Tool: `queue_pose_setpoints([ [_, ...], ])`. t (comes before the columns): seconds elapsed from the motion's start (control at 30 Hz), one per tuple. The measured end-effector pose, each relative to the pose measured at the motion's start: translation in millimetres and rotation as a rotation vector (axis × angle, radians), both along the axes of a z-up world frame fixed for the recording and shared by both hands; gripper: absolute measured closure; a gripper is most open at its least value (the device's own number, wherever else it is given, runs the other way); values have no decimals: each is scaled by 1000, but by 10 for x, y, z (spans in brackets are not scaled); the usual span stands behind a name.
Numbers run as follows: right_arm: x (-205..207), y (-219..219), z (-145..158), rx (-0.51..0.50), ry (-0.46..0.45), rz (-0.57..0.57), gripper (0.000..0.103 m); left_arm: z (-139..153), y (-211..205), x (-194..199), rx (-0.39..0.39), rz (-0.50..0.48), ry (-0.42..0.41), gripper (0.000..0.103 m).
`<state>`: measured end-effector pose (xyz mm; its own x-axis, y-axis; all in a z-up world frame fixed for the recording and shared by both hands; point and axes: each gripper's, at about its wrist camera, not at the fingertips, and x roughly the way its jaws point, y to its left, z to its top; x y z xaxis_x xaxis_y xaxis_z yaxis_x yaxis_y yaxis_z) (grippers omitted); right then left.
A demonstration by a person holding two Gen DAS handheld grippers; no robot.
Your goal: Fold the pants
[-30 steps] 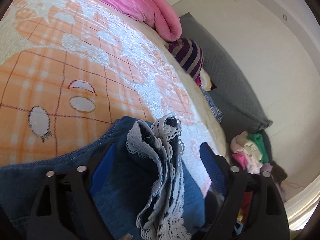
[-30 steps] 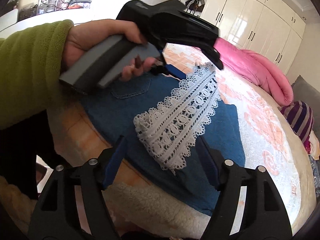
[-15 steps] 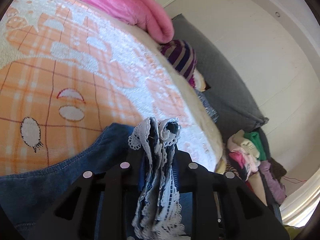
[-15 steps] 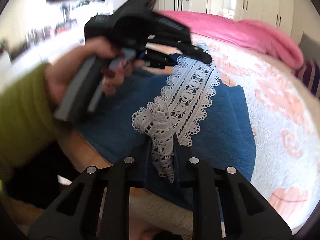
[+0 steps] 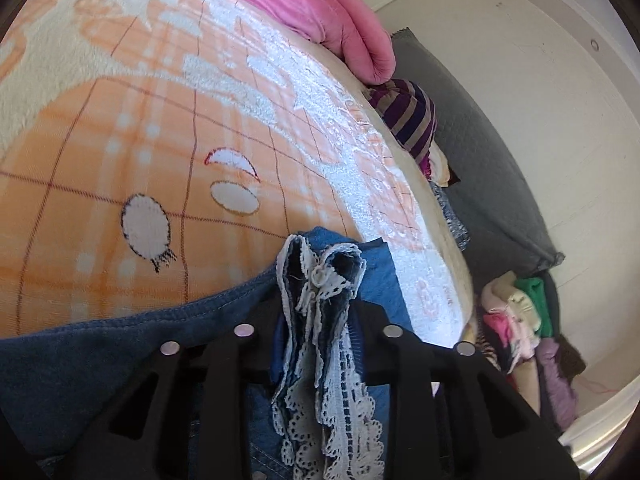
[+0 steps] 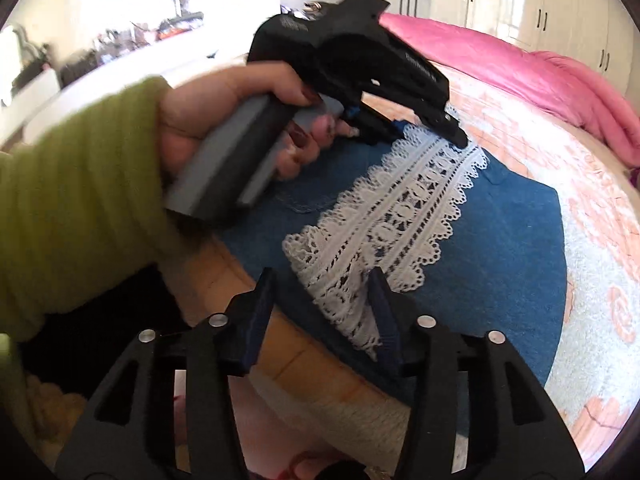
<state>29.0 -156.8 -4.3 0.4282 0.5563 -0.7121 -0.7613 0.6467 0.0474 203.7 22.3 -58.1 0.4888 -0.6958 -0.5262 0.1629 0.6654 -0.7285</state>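
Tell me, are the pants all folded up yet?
Not yet. The blue pants lie flat on the bed blanket, maybe folded once already. The left gripper is pinching the lace hem; the right gripper is open at its other end. Folding over comes next.

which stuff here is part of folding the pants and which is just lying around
In the job: blue pants, their lace hem, left claw shut on it, right claw open.

Lying about: pink quilt, striped garment, clothes pile, grey cushion.

A home bedroom: a bed (image 5: 160,128) with an orange checked blanket fills the frame, pink quilt (image 6: 540,76) at upper right, white wardrobes (image 6: 520,4) behind it.
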Motion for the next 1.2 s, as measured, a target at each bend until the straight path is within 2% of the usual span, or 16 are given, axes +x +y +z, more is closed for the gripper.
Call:
queue_pose_setpoints([
  [0.07,-7,-173,82,48,-5,-20,50,32,13,-22,2,8,-9,65],
  [0.17,62,-453,184,92,-20,-96,48,115,76,-83,17,29,-33,51],
  [0.27,208,-721,188,97,-5,-194,48,190,133,-205,42,51,-45,44],
  [0.4,295,-900,115,87,42,-252,48,287,109,-474,104,59,-67,44],
  [0.57,349,-970,-270,-52,121,-279,48,273,19,-961,154,31,-68,44],
  [0.7,295,-1021,-240,-23,112,-271,47,218,-53,-1252,195,35,-55,44],
  [0.77,291,-1130,-172,38,122,-272,44,204,-90,-1378,208,28,-47,44],
  [0.97,310,-1425,-35,111,100,-360,43,186,-196,-1576,255,27,-57,44],
  [1.07,380,-1510,18,135,103,-397,43,150,-313,-1570,345,22,-71,44],
  [1.2,496,-1430,118,116,76,-376,42,96,-528,-1589,544,-26,-108,45],
])
